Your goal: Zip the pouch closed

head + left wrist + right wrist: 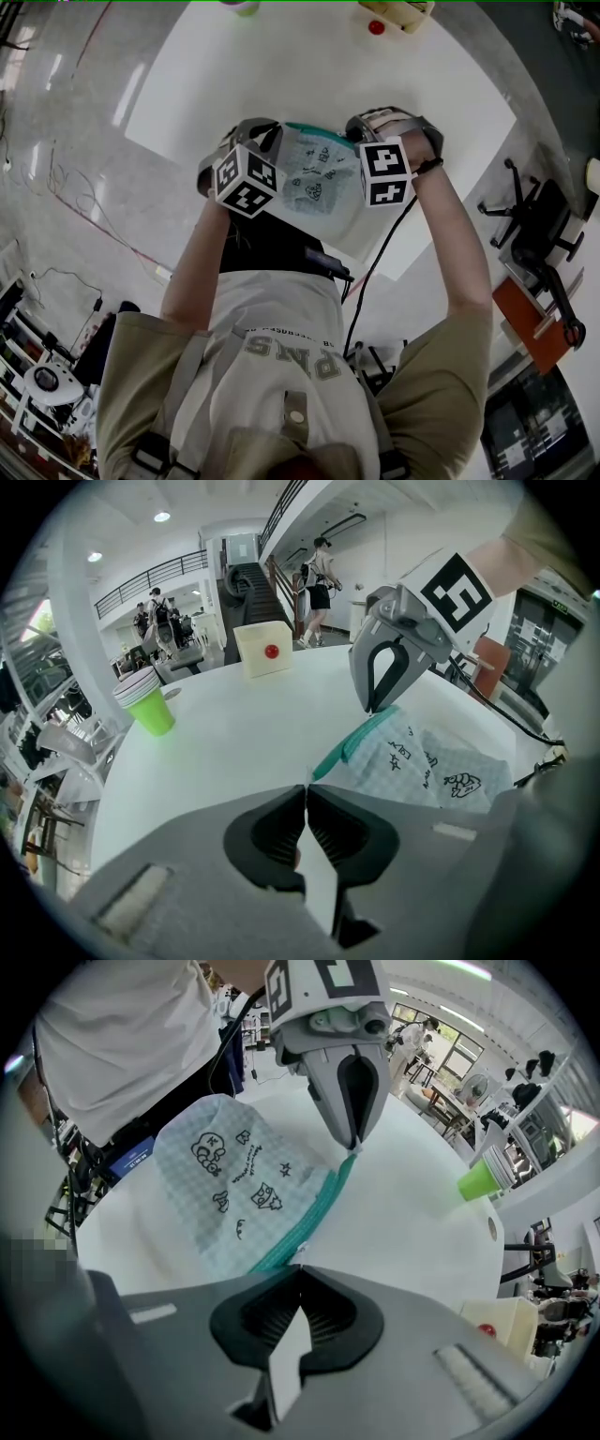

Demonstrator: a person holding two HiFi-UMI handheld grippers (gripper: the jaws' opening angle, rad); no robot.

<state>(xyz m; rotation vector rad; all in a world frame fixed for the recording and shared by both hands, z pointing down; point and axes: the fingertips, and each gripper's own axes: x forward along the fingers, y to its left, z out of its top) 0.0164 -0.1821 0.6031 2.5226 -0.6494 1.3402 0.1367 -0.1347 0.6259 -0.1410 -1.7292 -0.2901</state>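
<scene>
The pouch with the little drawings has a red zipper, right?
Not quite. The pouch with the little drawings has a teal zipper, not a red one. The right gripper view shows it clearly along the pouch's edge.

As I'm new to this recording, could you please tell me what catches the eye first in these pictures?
The checked pouch with little drawings stands out, held over the white table between the left gripper and the right gripper, whose jaws are each closed at one end of its teal zip. At the table's far side stand a green cup and a cream box with a red button.
</scene>
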